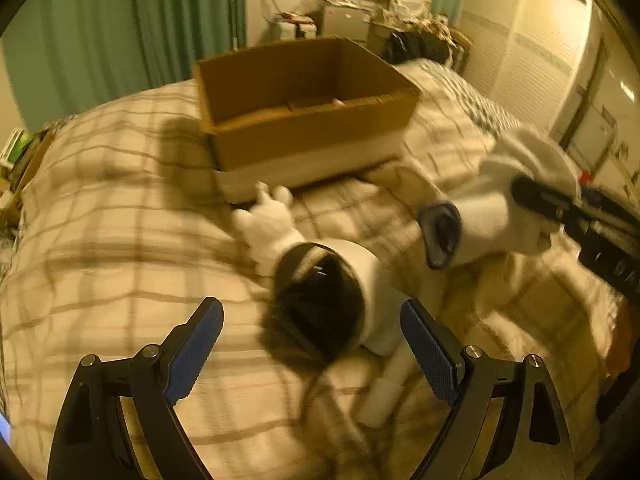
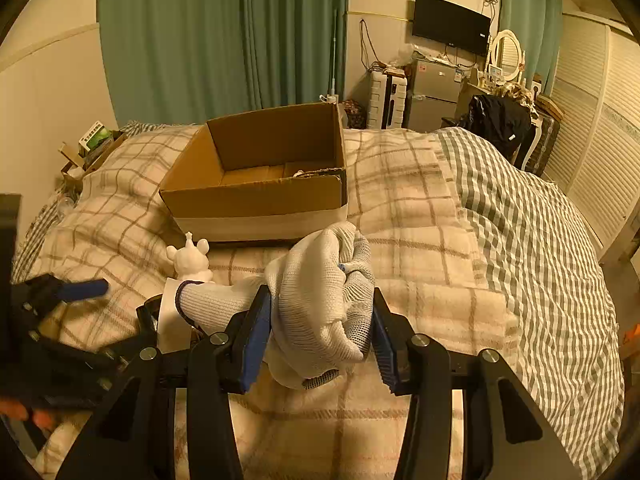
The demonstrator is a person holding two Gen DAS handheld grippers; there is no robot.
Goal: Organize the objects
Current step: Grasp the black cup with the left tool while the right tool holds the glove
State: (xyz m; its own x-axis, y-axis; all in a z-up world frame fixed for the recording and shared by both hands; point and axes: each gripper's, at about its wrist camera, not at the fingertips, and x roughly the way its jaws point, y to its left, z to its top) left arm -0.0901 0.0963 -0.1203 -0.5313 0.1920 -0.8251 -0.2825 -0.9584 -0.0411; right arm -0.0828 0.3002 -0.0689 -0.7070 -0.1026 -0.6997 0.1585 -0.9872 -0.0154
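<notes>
An open cardboard box stands on the plaid bed. My right gripper is shut on a bundled white knit glove and holds it above the blanket; both also show at the right of the left wrist view. My left gripper is open just above a white cylinder with a dark opening. A small white figurine lies in front of the box.
A plaid blanket and a striped duvet cover the bed. Green curtains, a TV, a small fridge and a cluttered dresser stand behind. Boxes of clutter sit at the bed's far left.
</notes>
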